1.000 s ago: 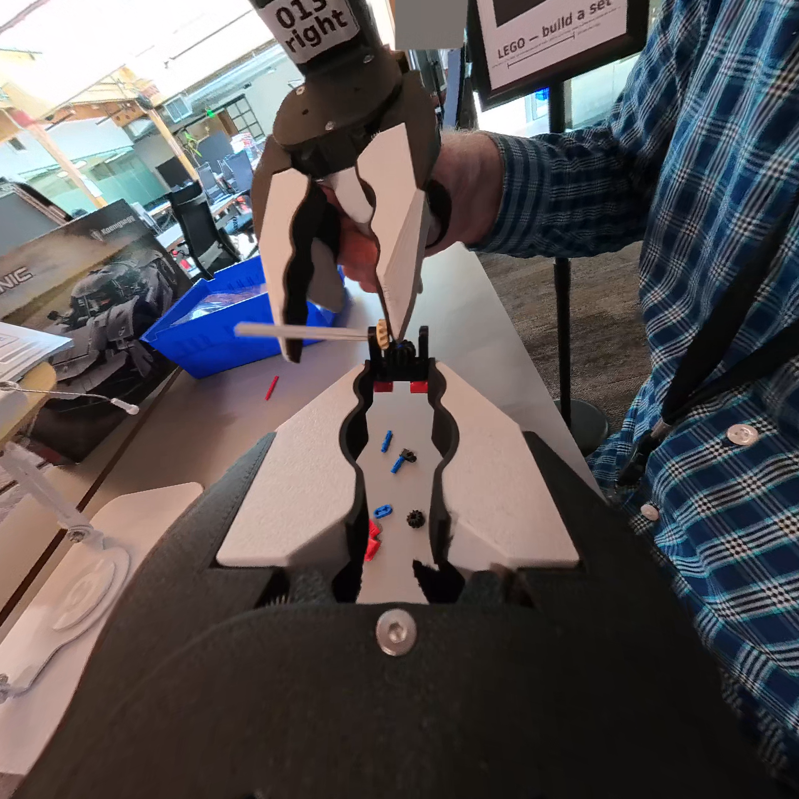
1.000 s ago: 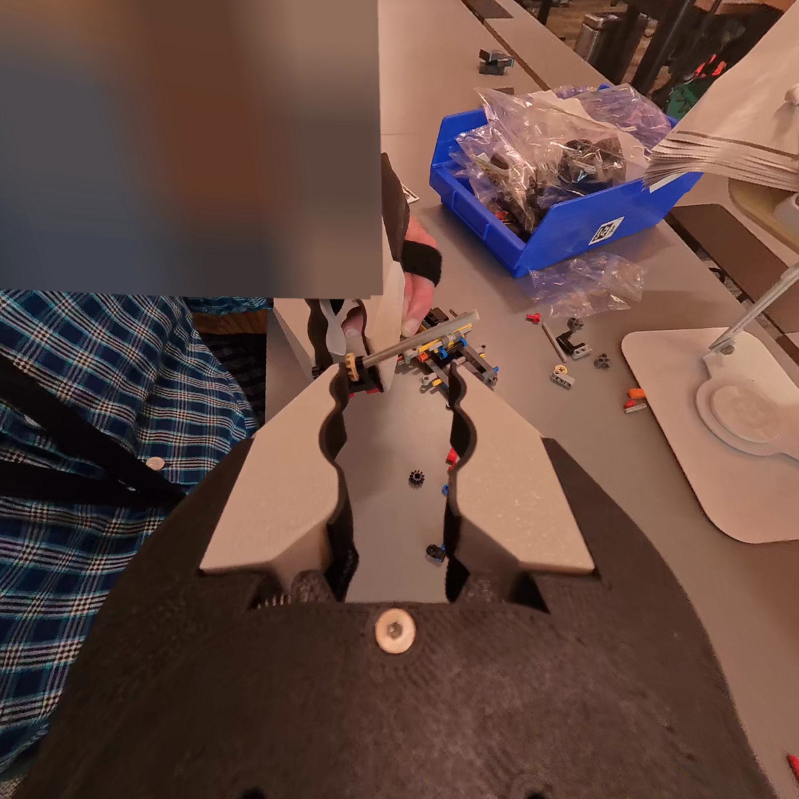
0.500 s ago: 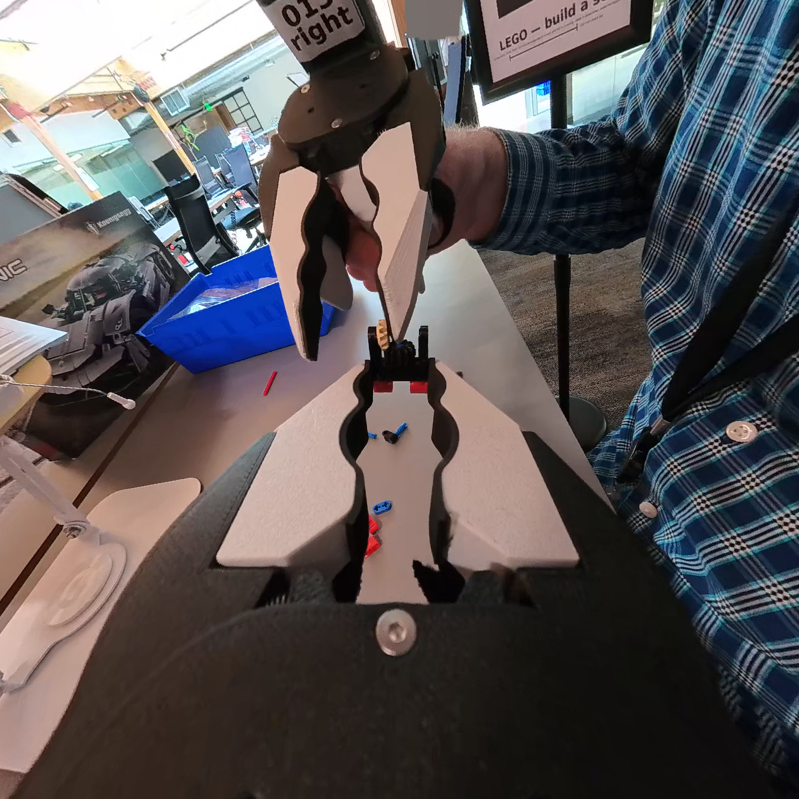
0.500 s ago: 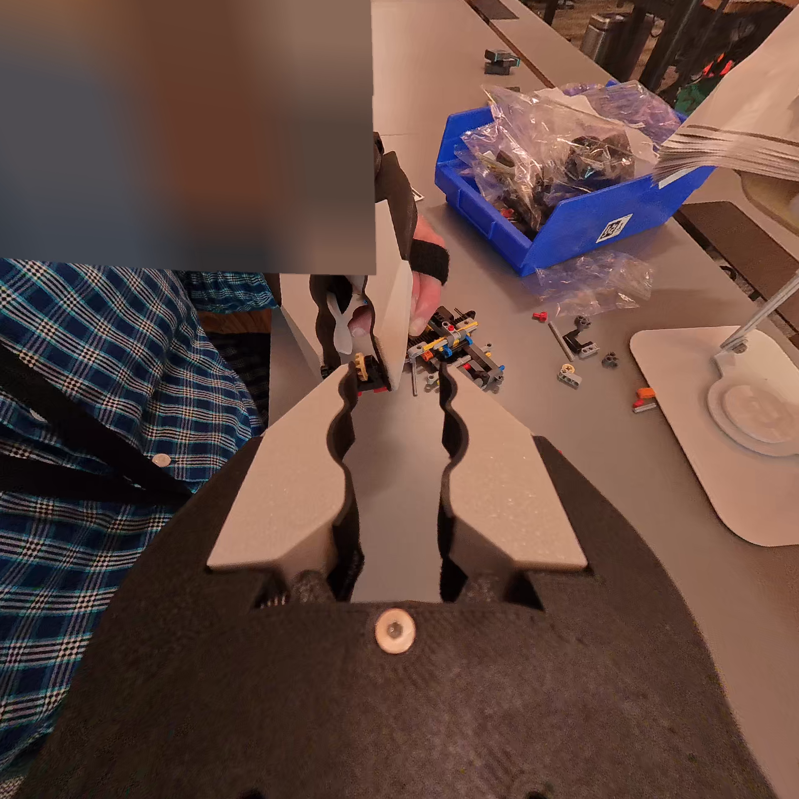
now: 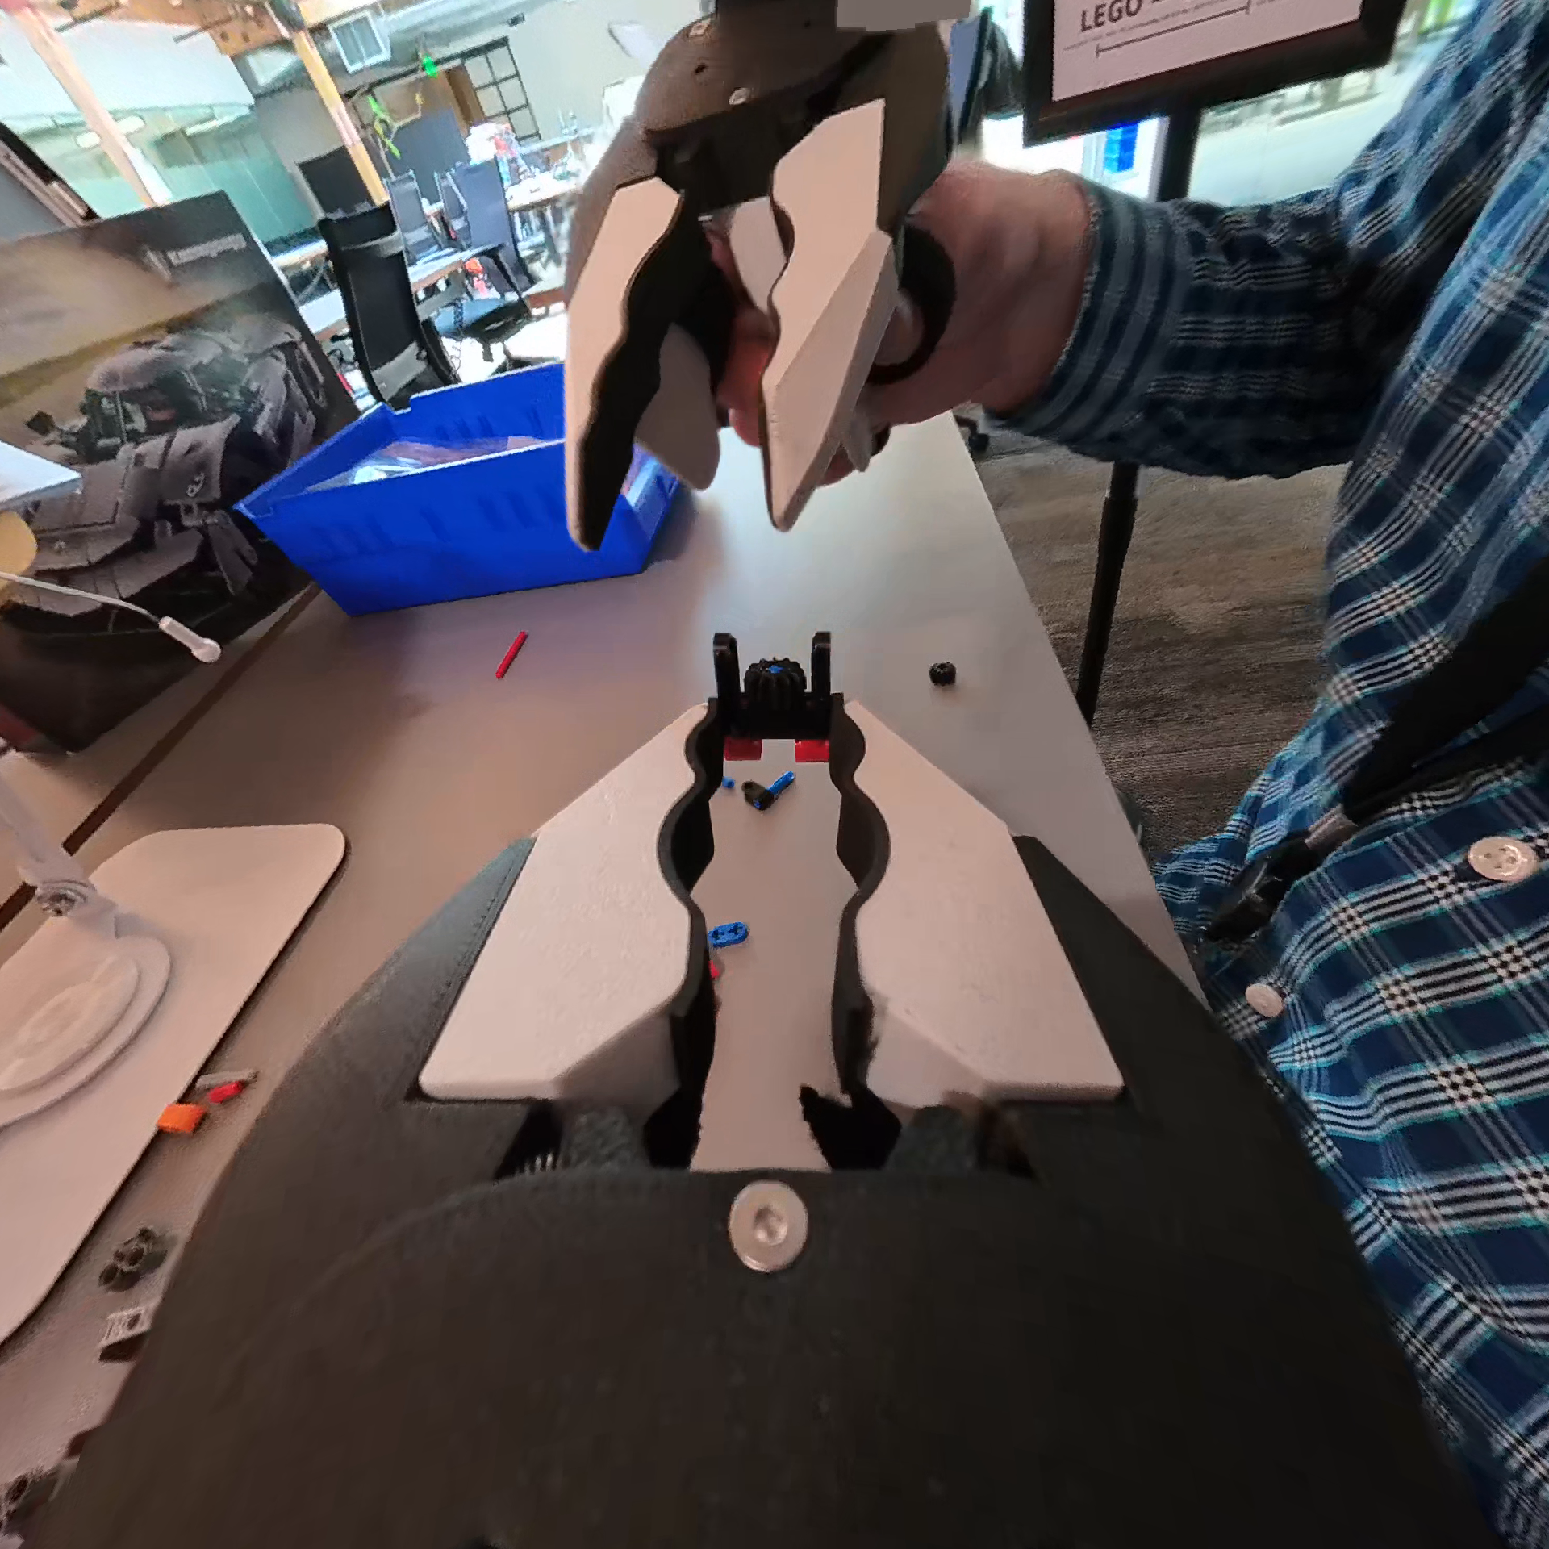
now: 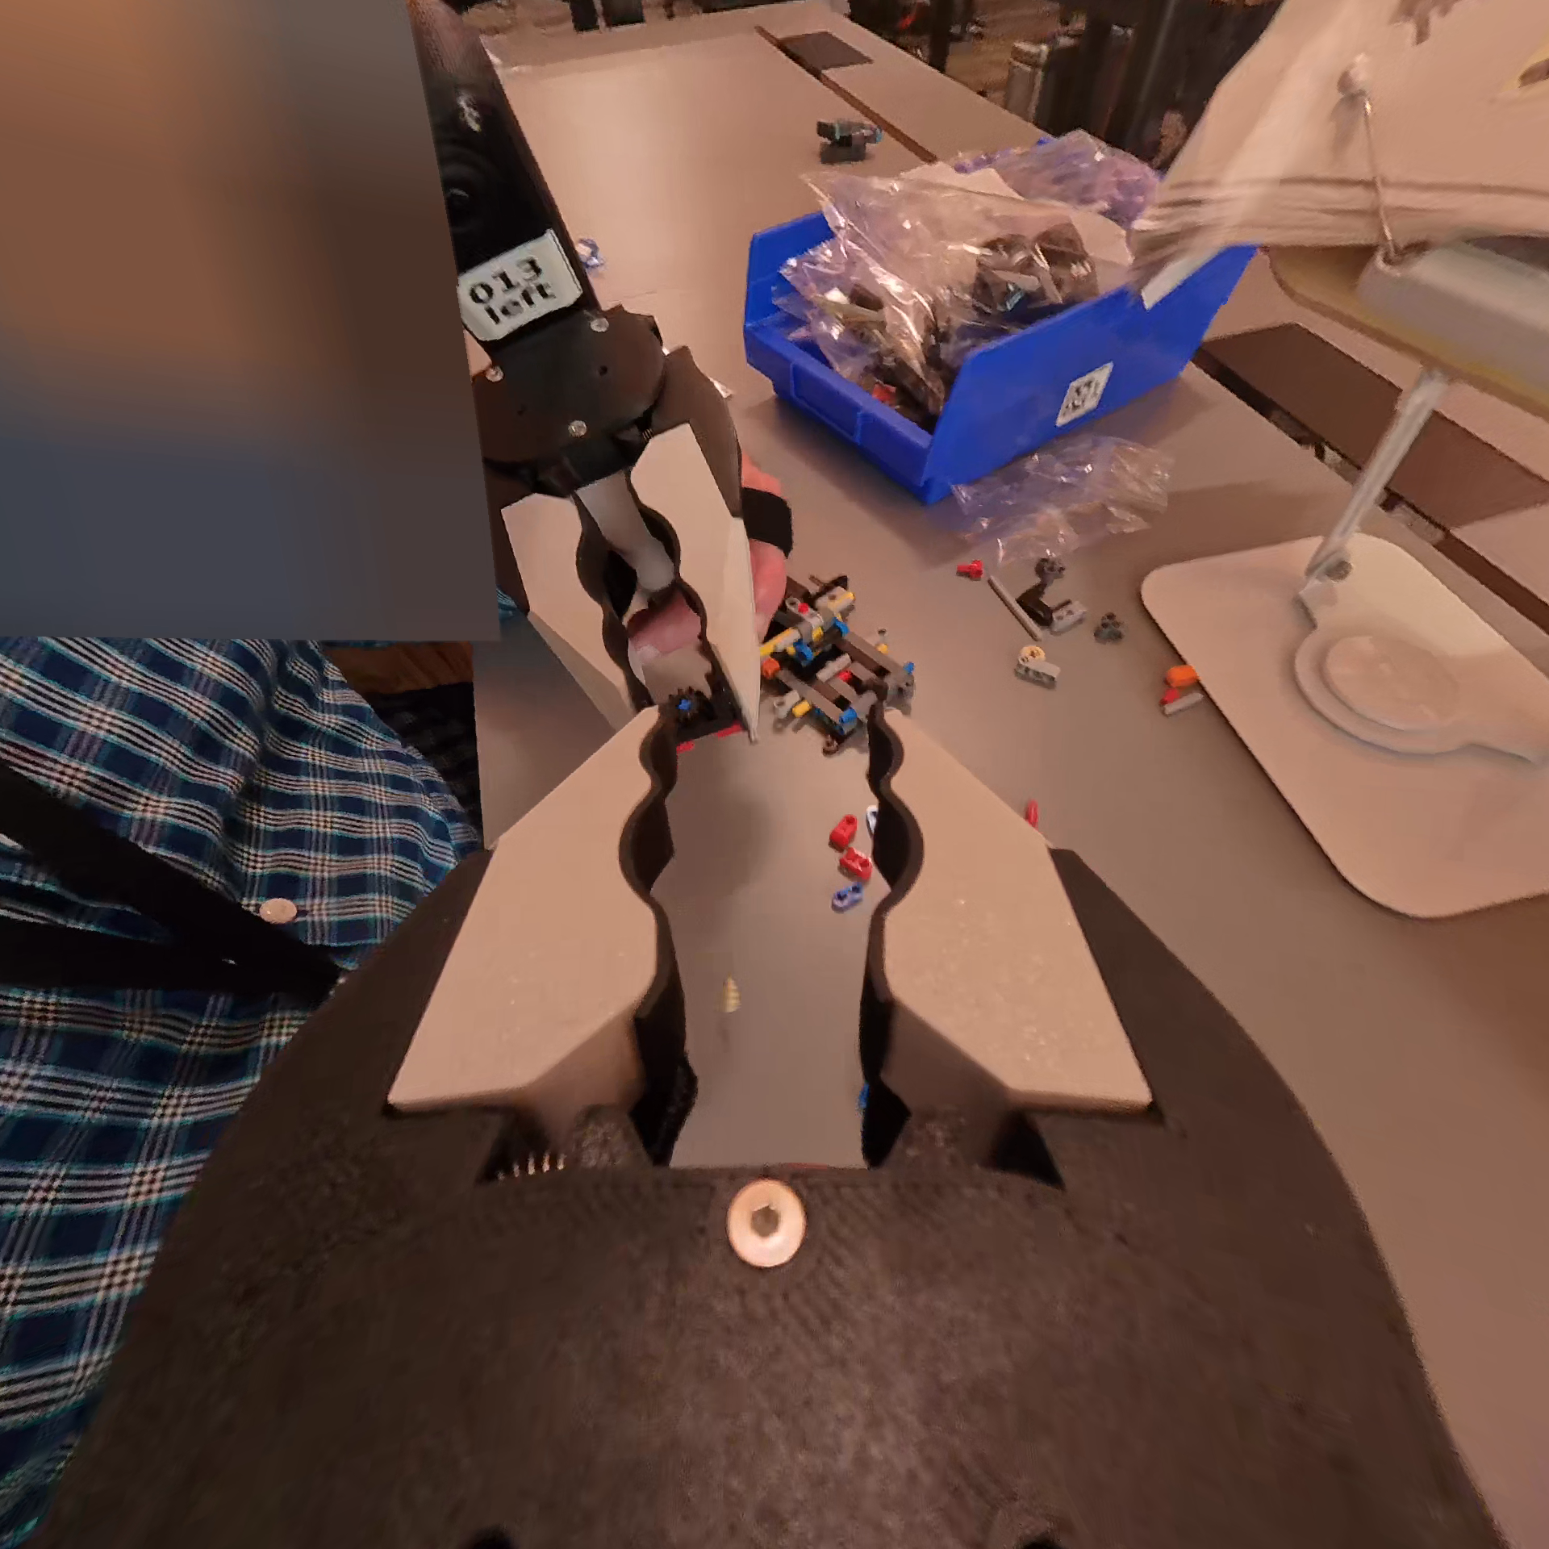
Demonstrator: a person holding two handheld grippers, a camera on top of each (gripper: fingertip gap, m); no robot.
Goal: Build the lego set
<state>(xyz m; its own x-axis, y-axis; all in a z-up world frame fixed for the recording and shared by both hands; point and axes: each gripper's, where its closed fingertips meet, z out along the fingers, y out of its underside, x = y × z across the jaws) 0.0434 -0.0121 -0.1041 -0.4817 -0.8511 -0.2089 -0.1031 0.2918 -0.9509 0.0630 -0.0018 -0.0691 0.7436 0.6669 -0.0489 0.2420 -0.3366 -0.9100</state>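
My left gripper (image 5: 773, 712) is shut on a small black lego piece (image 5: 775, 691) with a black gear and red ends, and holds it just above the grey table (image 5: 419, 754). It also shows in the right wrist view (image 6: 700, 712). My right gripper (image 6: 771, 729) is open and empty. In the left wrist view it (image 5: 683, 528) hangs above and beyond the black piece, apart from it. A small tan piece (image 6: 731, 995) lies on the table between the right fingers. A part-built lego frame (image 6: 830, 662) lies on the table behind the left gripper.
A blue bin (image 6: 964, 402) with bags of parts stands at the back, also in the left wrist view (image 5: 469, 520). A white lamp base (image 6: 1383, 712) stands on the right. Loose red (image 6: 851, 847) and blue (image 6: 848, 897) pieces and a black gear (image 5: 942, 672) lie around. A person in a plaid shirt (image 5: 1383, 754) sits at the table edge. There is about 5 cm between the tips of the two grippers.
The grey axle and tan gear that were at the black piece are gone from it. My right gripper has lifted up and away from the piece. The left gripper still holds it.
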